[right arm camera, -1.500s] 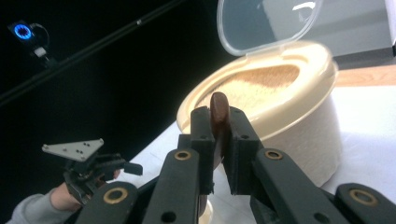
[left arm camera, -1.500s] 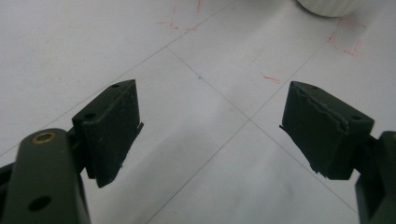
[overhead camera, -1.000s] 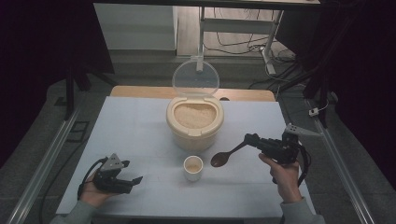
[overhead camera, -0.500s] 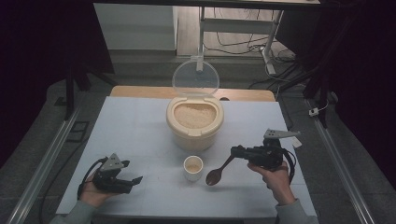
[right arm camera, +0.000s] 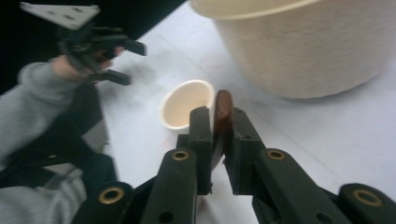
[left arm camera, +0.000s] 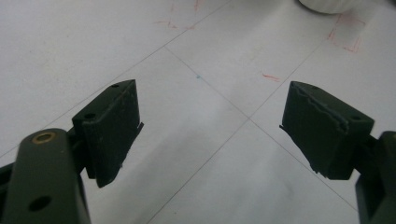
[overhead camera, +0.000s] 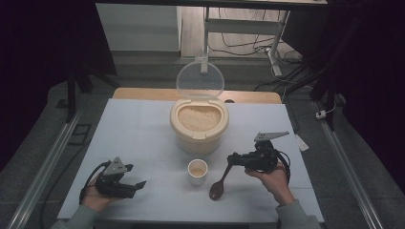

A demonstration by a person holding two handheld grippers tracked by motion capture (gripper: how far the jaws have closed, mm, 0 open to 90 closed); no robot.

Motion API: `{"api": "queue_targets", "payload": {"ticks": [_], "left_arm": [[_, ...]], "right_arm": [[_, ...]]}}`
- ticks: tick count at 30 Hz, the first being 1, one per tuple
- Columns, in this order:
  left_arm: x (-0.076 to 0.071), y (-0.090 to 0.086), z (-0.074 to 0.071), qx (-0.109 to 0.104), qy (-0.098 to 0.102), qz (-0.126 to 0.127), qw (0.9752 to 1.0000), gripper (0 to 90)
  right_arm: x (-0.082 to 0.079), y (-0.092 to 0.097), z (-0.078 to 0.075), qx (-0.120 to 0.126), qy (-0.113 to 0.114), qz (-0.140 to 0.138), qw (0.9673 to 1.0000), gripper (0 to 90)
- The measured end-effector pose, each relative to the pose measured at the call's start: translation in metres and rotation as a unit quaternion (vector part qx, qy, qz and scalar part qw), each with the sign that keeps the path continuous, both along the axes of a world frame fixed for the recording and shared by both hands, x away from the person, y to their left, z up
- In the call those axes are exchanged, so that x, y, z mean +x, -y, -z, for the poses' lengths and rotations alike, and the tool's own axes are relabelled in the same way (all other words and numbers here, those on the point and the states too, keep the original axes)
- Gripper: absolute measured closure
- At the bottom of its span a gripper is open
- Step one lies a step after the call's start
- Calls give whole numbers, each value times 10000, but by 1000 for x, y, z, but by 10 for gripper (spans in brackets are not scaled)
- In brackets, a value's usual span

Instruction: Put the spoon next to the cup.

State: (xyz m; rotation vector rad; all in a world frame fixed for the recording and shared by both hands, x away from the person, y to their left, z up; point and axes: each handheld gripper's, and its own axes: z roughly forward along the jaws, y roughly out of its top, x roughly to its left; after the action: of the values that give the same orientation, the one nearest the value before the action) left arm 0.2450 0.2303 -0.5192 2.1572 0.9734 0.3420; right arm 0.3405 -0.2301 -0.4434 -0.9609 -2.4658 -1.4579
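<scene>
Spoon [overhead camera: 217, 189]: dark brown wood, oval bowl touching the matte white worktop [overhead camera: 143, 133].
Right gripper [overhead camera: 233, 159]: black jaws just easing, handle between them.
Left gripper [overhead camera: 139, 184]: jaws wide, empty.
Cup [overhead camera: 197, 171]: small, round, cream.

We count one cream rice container [overhead camera: 198, 129] with one clear lid [overhead camera: 200, 79] standing open, near the table's [overhead camera: 143, 124] far edge. We count one small cup [overhead camera: 197, 171] and one brown wooden spoon [overhead camera: 218, 187] toward the near edge. We count two grippers: the left gripper [overhead camera: 139, 184] at the near left corner, the right gripper [overhead camera: 230, 159] toward the near right corner.
</scene>
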Motion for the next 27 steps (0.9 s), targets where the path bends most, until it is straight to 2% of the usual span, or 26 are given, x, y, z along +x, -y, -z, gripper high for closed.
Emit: {"api": "queue_targets", "payload": {"ticks": [3,7,9,13,16,22,26,27], "left_arm": [[0,0,0,0,4,0,10000,192],[0,1,0,3,-3,13,10000,192],[0,1,0,4,-4,15,10000,192],[0,1,0,5,-6,25,10000,193],[0,1,1,4,-12,26,10000,192],[0,1,2,11,-29,28,10000,193],[0,1,2,39,-33,47,10000,192],[0,1,2,46,-33,52,10000,193]], "right_arm": [[4,0,4,-74,130,168,9997,773],[8,-2,12,-213,425,371,9982,724],[9,-5,16,-375,686,500,9957,689],[13,-8,27,-517,882,622,9928,639],[16,-12,35,-811,1061,694,9886,591],[28,-18,50,-1041,975,784,9867,520],[33,-21,56,-1229,935,861,9842,486],[34,-22,57,-1325,931,905,9826,474]]}}
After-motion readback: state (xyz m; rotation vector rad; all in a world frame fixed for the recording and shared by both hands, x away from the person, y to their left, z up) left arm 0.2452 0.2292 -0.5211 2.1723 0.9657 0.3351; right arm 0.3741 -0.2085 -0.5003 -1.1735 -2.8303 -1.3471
